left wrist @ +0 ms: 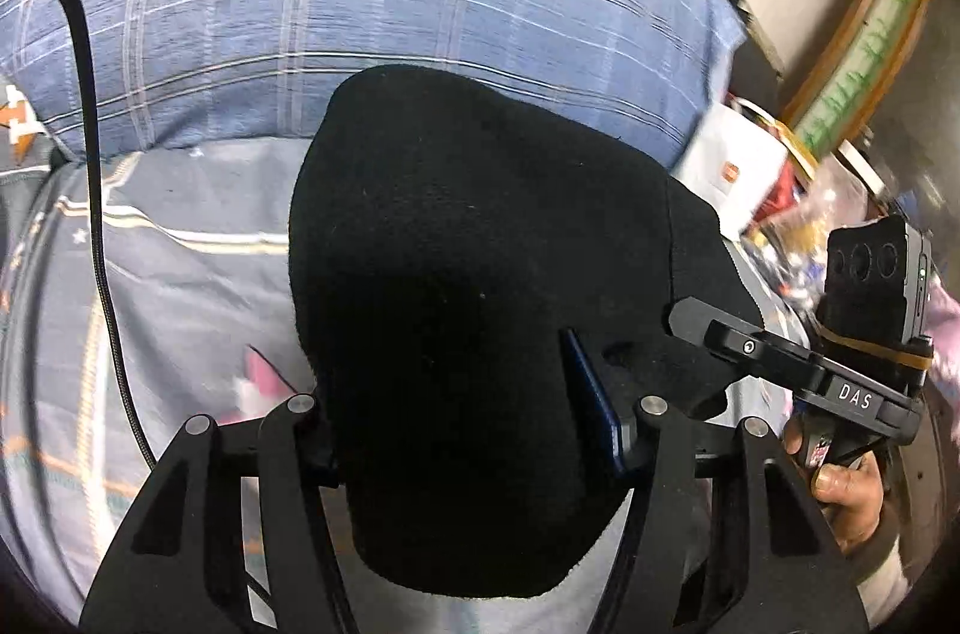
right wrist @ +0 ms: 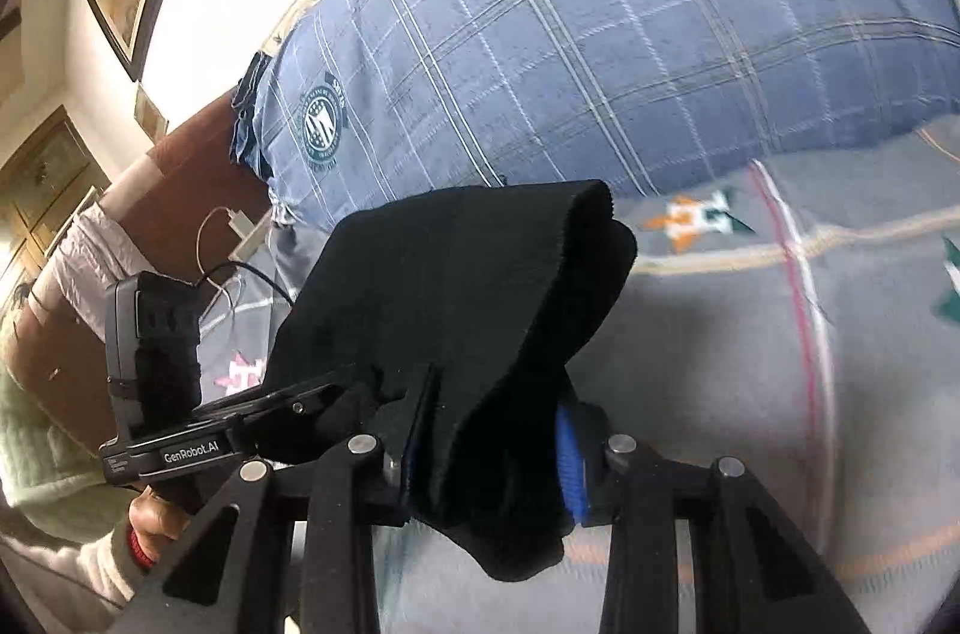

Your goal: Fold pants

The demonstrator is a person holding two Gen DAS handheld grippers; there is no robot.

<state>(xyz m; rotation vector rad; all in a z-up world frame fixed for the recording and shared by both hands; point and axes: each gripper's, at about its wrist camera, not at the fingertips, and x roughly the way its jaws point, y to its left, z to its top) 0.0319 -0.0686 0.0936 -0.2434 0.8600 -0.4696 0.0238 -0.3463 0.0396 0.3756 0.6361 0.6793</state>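
The pants (left wrist: 468,310), black and fleecy, are held up off the bed (left wrist: 180,286) between the two grippers, bunched into a thick wad with folded layers showing at the far edge in the right wrist view. The left gripper (left wrist: 462,430) is clenched on the wad, which fills the whole gap between its fingers; a blue pad (left wrist: 594,412) is seen pressed into the cloth on one side, while the other finger is buried in the fabric. The right gripper (right wrist: 486,460) is likewise clamped on the pants, a blue pad (right wrist: 570,460) biting the cloth and a loose flap hanging below the jaws.

Both grips appear to be taken close together on the same bundle, probably so that the stacked layers are kept from sliding apart while the garment is carried. In the left wrist view the right gripper's body is seen just beside the cloth, with a hand (left wrist: 840,490) on its handle; in the right wrist view the left gripper's body and another hand (right wrist: 153,520) are seen likewise.

A large blue plaid pillow (right wrist: 600,33) lies behind on the bed, well clear of the bundle. The pants are judged to be lifted for laying down or for a further fold; how many folds are already made cannot be told.
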